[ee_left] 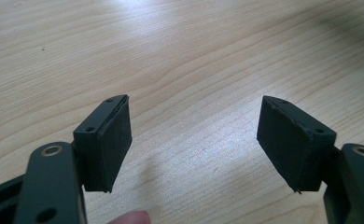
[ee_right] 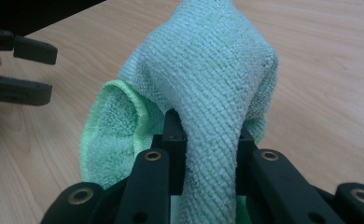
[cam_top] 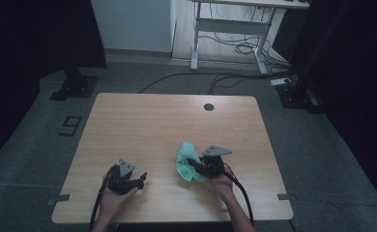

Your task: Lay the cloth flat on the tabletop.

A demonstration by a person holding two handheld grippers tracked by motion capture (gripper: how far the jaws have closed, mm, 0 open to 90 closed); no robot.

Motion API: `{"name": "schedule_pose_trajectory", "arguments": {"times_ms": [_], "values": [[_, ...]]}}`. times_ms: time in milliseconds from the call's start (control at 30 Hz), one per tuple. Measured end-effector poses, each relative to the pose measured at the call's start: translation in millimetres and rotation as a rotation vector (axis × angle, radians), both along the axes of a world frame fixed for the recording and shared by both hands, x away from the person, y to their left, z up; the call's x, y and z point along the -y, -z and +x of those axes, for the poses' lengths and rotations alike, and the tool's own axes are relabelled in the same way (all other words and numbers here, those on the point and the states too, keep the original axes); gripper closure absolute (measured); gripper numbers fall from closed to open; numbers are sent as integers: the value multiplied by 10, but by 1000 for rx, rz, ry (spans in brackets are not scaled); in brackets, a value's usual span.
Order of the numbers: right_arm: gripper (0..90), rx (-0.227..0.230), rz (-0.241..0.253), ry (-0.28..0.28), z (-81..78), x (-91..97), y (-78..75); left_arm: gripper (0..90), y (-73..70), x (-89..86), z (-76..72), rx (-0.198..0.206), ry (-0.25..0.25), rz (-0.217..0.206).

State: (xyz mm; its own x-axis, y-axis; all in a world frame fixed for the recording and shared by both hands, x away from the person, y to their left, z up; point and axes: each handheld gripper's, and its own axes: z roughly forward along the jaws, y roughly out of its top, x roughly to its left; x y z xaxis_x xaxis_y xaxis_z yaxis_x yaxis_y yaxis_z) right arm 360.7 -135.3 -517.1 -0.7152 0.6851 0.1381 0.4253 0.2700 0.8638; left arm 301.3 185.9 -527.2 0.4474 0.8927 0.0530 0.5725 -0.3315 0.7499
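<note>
The right gripper (cam_top: pixel 195 166) is clamped on a green cloth (cam_top: pixel 185 159). In the right gripper view, both jaws press a bunched fold of the cloth (ee_right: pixel 208 93) between them, and the fabric stands up from the jaws and spreads wider above the grip. A looped edge of brighter green hangs out on the left of that view, beside the left jaw.

In the high view, the cloth sits over the table (cam_top: pixel 143 125), right of centre and toward the near edge, just ahead of the right hand (cam_top: pixel 221 182). Its long axis runs roughly front to back on the table, with the narrower end pointing away from the person and the broader end nearer the front edge. The gripped part lies on the cloth's right side. Whether the lower end touches the wood cannot be told.

The left gripper (cam_top: pixel 137 182) is held well apart from the cloth, near the front edge on the left. Its jaws stand apart with nothing between them; the left gripper view shows bare wood grain (ee_left: pixel 180 70) in the gap between the two pads (ee_left: pixel 110 140). A fingertip (ee_left: pixel 131 218) shows at the bottom edge of that view.

The left gripper (ee_right: pixel 28 70) also appears at the upper left of the right gripper view, its jaws parted and pointing toward the cloth.
</note>
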Motion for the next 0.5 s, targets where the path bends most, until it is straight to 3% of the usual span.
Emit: {"name": "schedule_pose_trajectory", "arguments": {"times_ms": [100, 133, 500], "values": [[756, -11, -7, -3, -30, 0, 65, 262, 11, -6, 4, -2, -3, 0], [754, -22, -33, -8, -31, -14, 90, 262, 16, -9, 7, -5, -5, 2], [738, -46, -53, -33, -50, -112, 209, 262, 19, -7, 5, -7, -5, 4]]}}
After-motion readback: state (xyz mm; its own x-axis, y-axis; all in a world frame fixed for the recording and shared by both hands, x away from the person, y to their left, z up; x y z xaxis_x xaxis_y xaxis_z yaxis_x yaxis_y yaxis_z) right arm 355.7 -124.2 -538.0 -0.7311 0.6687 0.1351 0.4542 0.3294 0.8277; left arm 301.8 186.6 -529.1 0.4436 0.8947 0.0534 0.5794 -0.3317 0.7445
